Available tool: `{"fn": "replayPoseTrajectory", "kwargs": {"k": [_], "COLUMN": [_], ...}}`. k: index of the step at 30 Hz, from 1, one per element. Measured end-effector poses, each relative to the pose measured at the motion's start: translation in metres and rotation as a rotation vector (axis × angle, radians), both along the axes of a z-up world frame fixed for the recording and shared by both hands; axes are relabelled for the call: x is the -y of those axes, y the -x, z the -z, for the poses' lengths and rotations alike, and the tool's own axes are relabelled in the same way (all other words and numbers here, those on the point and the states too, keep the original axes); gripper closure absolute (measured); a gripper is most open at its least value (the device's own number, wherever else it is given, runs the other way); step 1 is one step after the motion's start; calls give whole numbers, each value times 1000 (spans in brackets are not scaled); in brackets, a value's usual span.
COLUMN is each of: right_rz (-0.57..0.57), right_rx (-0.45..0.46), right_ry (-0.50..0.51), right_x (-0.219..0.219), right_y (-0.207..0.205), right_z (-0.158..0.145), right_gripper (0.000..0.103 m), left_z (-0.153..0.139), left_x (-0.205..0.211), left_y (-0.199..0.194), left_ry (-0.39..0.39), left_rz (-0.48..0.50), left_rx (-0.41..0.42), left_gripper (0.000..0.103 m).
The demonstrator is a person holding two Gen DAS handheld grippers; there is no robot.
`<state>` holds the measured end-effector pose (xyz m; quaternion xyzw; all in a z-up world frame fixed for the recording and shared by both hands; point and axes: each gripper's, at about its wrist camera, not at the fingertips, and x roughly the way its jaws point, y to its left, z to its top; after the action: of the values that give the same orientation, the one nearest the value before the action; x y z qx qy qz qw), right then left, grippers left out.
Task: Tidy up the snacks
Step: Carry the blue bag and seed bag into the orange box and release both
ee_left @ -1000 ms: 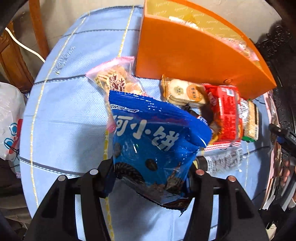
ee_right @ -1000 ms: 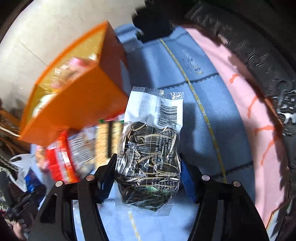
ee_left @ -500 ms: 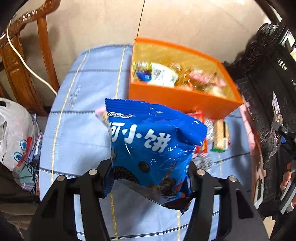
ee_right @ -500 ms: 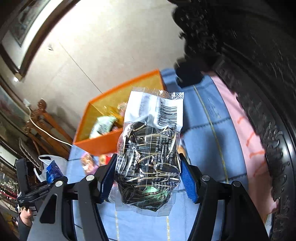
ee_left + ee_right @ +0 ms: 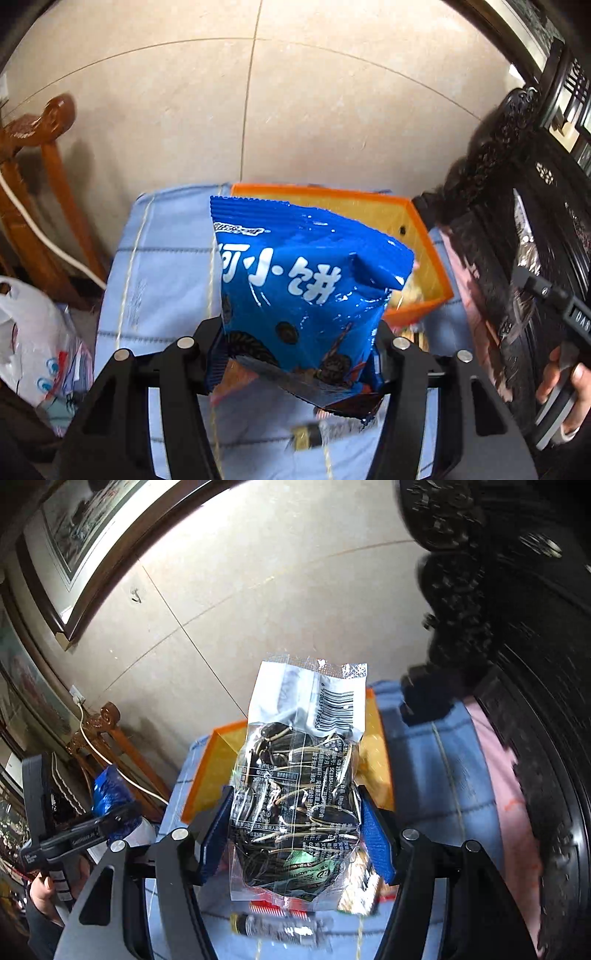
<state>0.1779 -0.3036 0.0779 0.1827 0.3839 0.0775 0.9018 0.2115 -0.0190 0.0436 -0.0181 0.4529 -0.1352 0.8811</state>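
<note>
My left gripper (image 5: 301, 350) is shut on a blue cookie bag (image 5: 306, 280), held well above the blue tablecloth (image 5: 162, 266). Behind the bag stands the orange box (image 5: 417, 243), open at the top, its contents mostly hidden. My right gripper (image 5: 295, 834) is shut on a clear packet of sunflower seeds (image 5: 295, 797) with a white barcode top. The orange box (image 5: 214, 771) lies behind that packet too. Loose snack packets (image 5: 280, 926) lie on the cloth below the right gripper. The left gripper (image 5: 99, 830) shows at the left in the right wrist view.
A wooden chair (image 5: 37, 177) with a white cable and a white plastic bag (image 5: 33, 339) stand left of the table. Dark carved furniture (image 5: 517, 221) rises on the right. A person's hand (image 5: 565, 391) holds the other gripper at the right edge. A tiled wall is behind.
Both grippers have risen with their packets. The table and orange box have dropped lower and smaller in both views, and the wall now fills the upper half.
</note>
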Motion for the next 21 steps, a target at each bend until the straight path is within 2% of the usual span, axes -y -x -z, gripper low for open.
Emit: {"fn": "replayPoseTrajectory", "kwargs": {"k": [5, 6, 7, 9, 10, 12, 15, 17, 21], "right_rz": [1, 10, 21, 50, 64, 97, 91, 92, 111], "right_rx": [-20, -35, -54, -74, -94, -122, -134, -165, -211], "right_ry": [1, 0, -8, -22, -33, -55, -44, -55, -60], "right_x": [-9, -10, -9, -9, -8, -5, -5, -2, 2], "right_y": [-45, -55, -63, -75, -79, -77, -67, -56, -31], "right_z": [12, 19, 26, 38, 46, 57, 66, 76, 88], "right_gripper": [39, 39, 38, 35, 27, 23, 19, 18, 15], "left_z": [9, 13, 19, 28, 36, 49, 64, 72, 84], "left_x": [23, 26, 30, 37, 41, 43, 36, 27, -4], "left_y": [-44, -53, -63, -77, -84, -89, -83, -77, -59], "left_ry": [-27, -40, -57, -70, -102, -150, -148, -166, -140], "left_rz": [12, 5, -10, -24, -32, -48, -34, -51, -98], "left_rx": [-8, -14, -19, -12, -21, -67, -98, -111, -158], "left_gripper": [45, 38, 24, 8, 7, 7, 6, 6, 6]}}
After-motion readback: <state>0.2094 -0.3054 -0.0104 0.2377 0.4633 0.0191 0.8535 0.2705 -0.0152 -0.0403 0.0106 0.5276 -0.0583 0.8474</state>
